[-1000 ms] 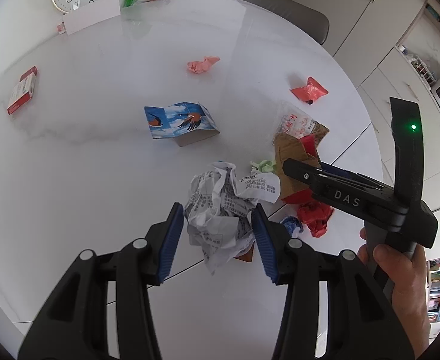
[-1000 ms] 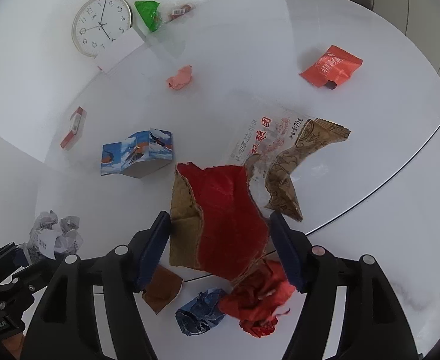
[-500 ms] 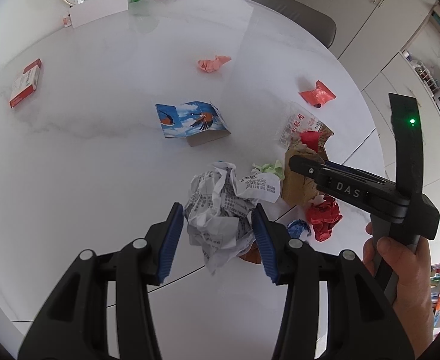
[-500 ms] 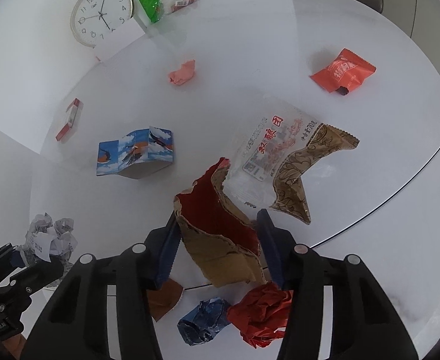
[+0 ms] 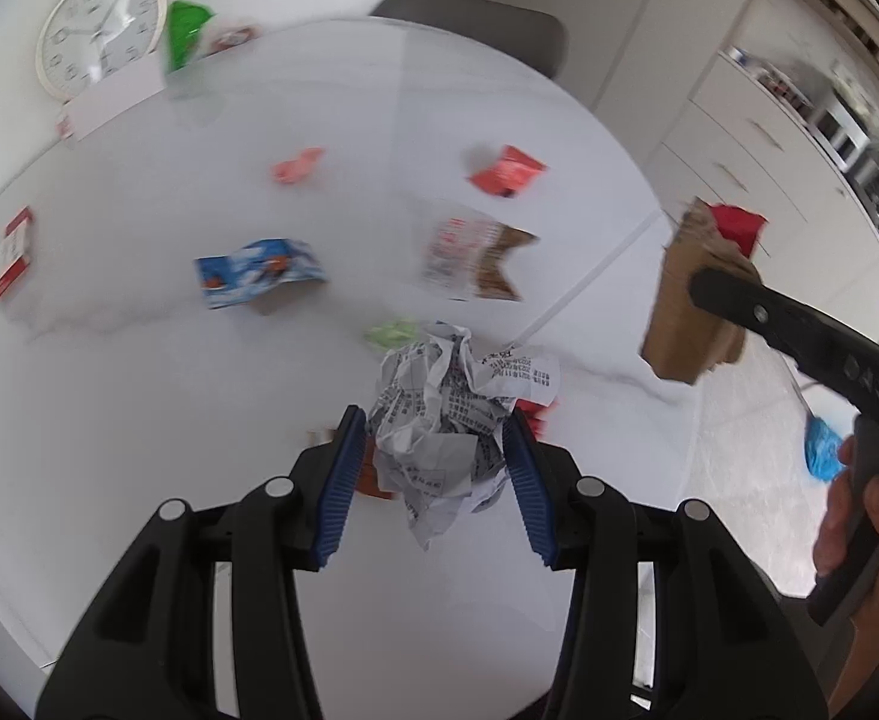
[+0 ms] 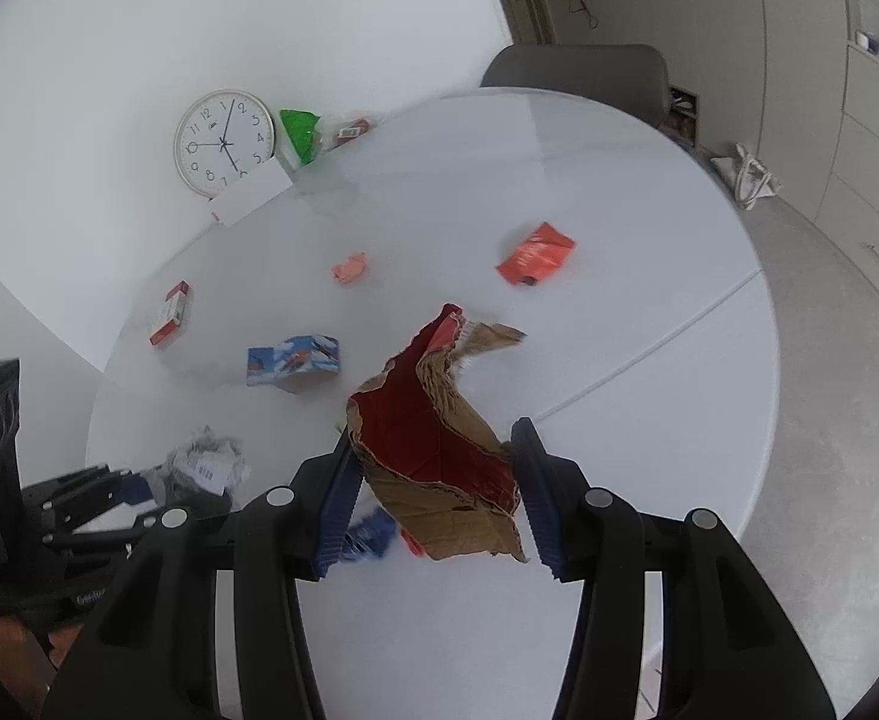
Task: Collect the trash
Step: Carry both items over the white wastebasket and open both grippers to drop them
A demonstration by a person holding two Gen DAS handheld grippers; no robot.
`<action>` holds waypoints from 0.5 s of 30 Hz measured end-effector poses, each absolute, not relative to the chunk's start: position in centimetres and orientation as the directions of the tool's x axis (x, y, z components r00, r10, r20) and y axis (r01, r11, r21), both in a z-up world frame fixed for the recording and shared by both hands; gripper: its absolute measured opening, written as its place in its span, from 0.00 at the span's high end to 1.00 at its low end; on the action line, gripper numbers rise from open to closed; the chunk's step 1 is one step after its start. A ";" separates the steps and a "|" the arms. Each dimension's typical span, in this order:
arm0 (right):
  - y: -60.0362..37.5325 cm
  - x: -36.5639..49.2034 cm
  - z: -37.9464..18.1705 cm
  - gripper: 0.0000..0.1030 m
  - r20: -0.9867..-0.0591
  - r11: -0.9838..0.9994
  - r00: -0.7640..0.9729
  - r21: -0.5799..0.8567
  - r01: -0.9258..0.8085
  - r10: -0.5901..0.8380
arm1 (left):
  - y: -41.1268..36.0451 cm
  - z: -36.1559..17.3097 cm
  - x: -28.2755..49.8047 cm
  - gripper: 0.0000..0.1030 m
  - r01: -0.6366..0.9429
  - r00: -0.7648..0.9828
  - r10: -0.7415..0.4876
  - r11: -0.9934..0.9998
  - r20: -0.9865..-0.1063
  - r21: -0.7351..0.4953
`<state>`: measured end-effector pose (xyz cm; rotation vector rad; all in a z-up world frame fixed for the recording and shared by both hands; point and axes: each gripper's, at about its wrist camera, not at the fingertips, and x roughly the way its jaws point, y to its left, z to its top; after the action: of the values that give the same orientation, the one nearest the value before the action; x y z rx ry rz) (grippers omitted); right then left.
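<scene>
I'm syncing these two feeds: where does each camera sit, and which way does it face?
Left wrist: on the left hand-held gripper, facing down over the table; it holds the paper ball; the right hand shows.
Right wrist: on the right hand-held gripper, facing the table; it holds the cardboard; the left gripper shows at lower left.
Shared: clock, blue carton.

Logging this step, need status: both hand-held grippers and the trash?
Left hand-held gripper shut on crumpled receipt. Right hand-held gripper shut on torn cardboard piece, lifted off table. Wrappers and blue carton left there. Nothing blocking.
</scene>
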<state>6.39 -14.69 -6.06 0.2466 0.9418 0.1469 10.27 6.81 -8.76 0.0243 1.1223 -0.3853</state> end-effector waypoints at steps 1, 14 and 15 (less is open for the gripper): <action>-15.6 4.9 -6.0 0.51 -0.790 0.968 0.577 0.252 -0.004 0.208 | 5.8 -8.7 9.6 0.55 0.336 0.367 -0.303 0.925 -0.879 -0.179; -24.2 -7.8 -21.1 0.49 -0.935 0.955 0.306 0.239 0.176 0.177 | -5.5 -9.2 2.2 0.55 0.476 0.291 -0.317 0.866 -0.903 -0.151; -24.3 -7.9 -22.5 0.48 -0.941 0.955 0.284 0.238 0.176 0.182 | -6.0 -9.2 1.8 0.55 0.476 0.290 -0.310 0.867 -0.906 -0.144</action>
<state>-7.89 -24.32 -22.52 0.3228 1.2899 0.0039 1.83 -5.97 -9.23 0.1644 1.1645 -0.5272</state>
